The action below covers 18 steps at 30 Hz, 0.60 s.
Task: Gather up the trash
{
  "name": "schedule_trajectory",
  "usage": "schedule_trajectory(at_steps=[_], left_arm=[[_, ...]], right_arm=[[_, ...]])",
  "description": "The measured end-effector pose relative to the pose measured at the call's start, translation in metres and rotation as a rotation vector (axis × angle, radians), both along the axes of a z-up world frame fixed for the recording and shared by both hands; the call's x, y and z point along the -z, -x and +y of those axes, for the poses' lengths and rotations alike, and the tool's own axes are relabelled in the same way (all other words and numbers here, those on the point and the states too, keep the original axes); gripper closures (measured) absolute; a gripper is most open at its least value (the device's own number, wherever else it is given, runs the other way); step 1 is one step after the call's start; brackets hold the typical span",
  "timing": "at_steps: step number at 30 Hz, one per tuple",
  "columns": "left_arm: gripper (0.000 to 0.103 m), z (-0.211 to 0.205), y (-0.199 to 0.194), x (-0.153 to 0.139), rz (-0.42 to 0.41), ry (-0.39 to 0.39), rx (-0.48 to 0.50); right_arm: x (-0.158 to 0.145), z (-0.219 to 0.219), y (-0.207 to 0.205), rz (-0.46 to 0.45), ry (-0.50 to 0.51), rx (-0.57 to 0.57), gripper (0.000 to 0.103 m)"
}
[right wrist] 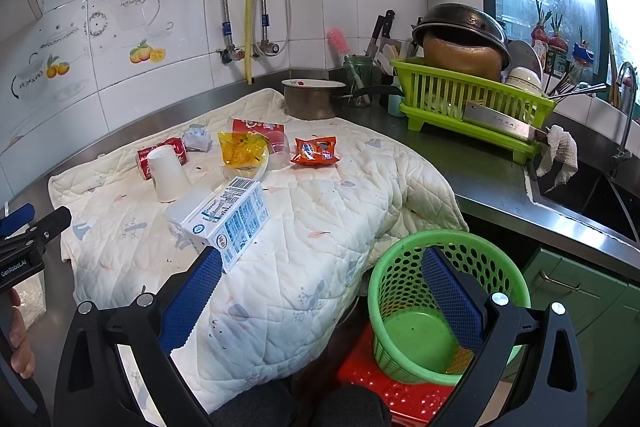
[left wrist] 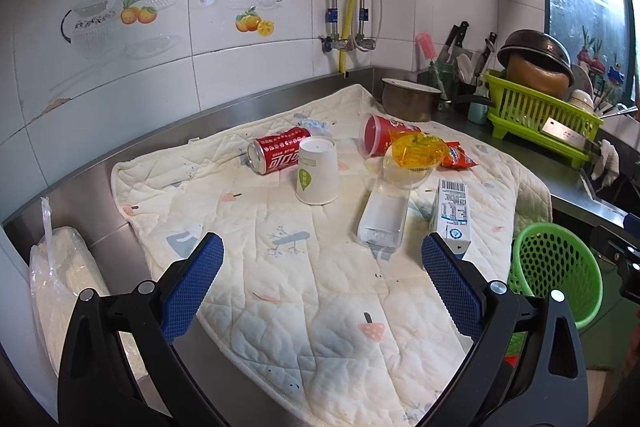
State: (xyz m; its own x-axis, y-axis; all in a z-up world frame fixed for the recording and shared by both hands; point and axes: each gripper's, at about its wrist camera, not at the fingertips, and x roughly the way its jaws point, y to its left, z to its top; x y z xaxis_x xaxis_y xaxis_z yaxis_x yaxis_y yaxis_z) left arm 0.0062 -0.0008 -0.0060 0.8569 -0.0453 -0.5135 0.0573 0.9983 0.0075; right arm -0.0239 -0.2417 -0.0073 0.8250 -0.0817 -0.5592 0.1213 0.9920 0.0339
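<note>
trash spread on quilted mat (left wrist: 320, 299), milk carton (right wrist: 224, 219) nearest green basket (right wrist: 416, 331), red can (left wrist: 276, 151) farthest, left gripper (left wrist: 322, 259) and right gripper (right wrist: 320, 267) both spread apart, empty

The left gripper (left wrist: 322, 259) hangs wide open above the quilted mat (left wrist: 320, 287), blue pads apart, nothing between them. Ahead lies a red can (left wrist: 276, 151) on its side, and a white paper cup (left wrist: 318, 171) stands upside down, touching it. To the right a clear bottle (left wrist: 384, 215) lies flat beside a milk carton (left wrist: 452, 215). Behind them sit a yellow lid (left wrist: 418, 151), a red cup (left wrist: 380, 135) (tipped over) and an orange snack packet (left wrist: 458, 155). A green basket (left wrist: 556, 275) sits off the mat's right edge.
</note>
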Motion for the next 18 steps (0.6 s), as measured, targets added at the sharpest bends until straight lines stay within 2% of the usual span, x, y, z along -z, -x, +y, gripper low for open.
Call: schedule_trajectory(at_steps=[18], left_arm=[[0.005, -0.009, -0.018, 0.004, 0.034, 0.015, 0.045]], right_arm=[[0.005, -0.01, -0.01, 0.009, -0.006, 0.011, 0.006]])
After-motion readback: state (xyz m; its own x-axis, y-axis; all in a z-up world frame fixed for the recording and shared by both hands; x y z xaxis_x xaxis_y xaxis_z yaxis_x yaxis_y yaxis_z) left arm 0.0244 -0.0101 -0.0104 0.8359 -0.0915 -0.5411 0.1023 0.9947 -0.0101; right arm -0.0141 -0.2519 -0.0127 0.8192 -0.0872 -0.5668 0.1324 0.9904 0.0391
